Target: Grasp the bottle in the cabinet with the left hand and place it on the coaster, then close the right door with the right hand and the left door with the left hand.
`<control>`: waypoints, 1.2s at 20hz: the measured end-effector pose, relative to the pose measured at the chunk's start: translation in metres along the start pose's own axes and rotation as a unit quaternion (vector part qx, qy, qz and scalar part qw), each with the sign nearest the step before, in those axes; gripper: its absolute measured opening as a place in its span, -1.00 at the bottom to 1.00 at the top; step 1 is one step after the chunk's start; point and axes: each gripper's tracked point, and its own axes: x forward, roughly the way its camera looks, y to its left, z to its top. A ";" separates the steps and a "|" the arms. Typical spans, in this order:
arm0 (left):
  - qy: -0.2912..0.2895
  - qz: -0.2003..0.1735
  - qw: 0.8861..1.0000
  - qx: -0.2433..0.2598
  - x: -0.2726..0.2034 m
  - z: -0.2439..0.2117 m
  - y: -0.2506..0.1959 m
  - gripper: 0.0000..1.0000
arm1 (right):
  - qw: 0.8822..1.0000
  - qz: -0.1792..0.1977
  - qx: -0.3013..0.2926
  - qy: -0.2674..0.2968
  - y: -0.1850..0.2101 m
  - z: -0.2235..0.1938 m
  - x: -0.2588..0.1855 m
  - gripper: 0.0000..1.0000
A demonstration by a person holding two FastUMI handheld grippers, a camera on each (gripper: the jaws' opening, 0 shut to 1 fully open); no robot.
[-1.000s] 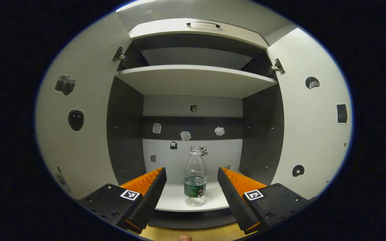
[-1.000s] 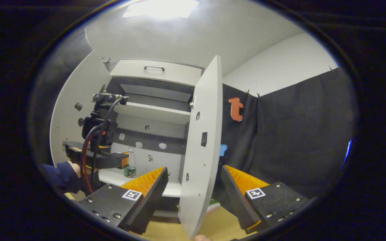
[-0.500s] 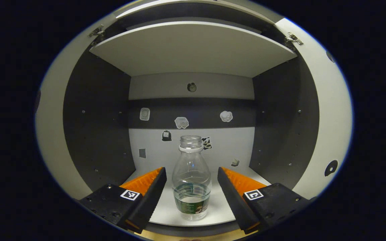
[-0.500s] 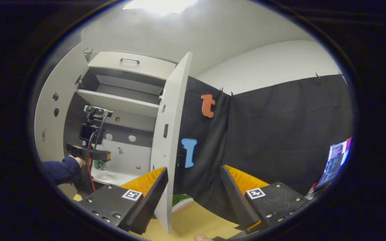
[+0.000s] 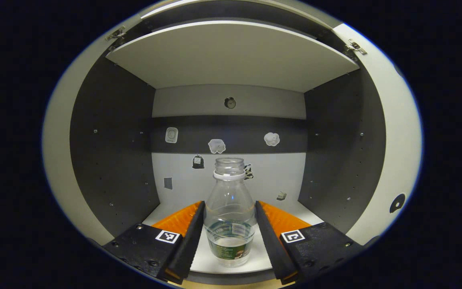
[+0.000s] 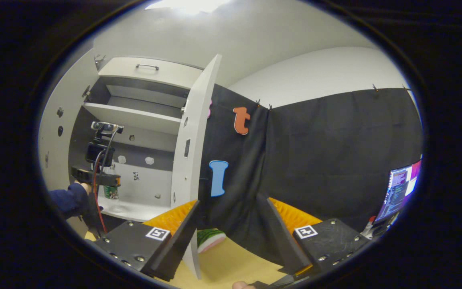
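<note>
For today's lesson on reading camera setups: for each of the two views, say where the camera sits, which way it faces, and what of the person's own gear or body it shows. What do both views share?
Left gripper view: rides the left gripper, faces into the cabinet; its fingers flank the bottle.
Right gripper view: rides the right gripper, outside by the right door; shows a sleeve.
Shared: bottle, cabinet, left gripper.

Staged recording booth, not real home: black cloth wall (image 6: 335,160) pinned by clips, lone grey cabinet (image 6: 134,116) (sticker markers inside) on wooden desk (image 6: 231,265), lit monitor (image 6: 399,192) at edge.
</note>
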 end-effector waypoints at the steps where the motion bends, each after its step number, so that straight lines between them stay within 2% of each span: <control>1: -0.003 -0.009 1.000 -0.003 -0.008 0.004 -0.001 0.53 | 1.000 0.002 0.000 -0.001 0.001 0.000 0.000 0.94; 8: 0.007 -0.055 0.998 -0.037 -0.075 0.005 0.001 0.53 | 0.999 0.031 0.022 0.003 0.010 0.001 0.002 0.92; 12: 0.035 -0.068 0.996 -0.050 -0.115 -0.018 0.005 0.53 | 0.998 0.051 0.032 0.003 0.015 0.002 0.004 0.94; 18: 0.093 -0.081 0.990 -0.073 -0.152 -0.077 0.007 0.54 | 0.996 0.076 0.037 -0.004 0.023 0.006 0.008 0.94; 21: 0.145 -0.075 0.981 -0.101 -0.170 -0.124 0.009 0.55 | 0.995 0.085 0.043 -0.005 0.029 0.006 0.014 0.94; 24: 0.201 -0.070 0.972 -0.099 -0.187 -0.179 0.013 0.55 | 0.995 0.093 0.044 -0.007 0.032 0.008 0.018 0.94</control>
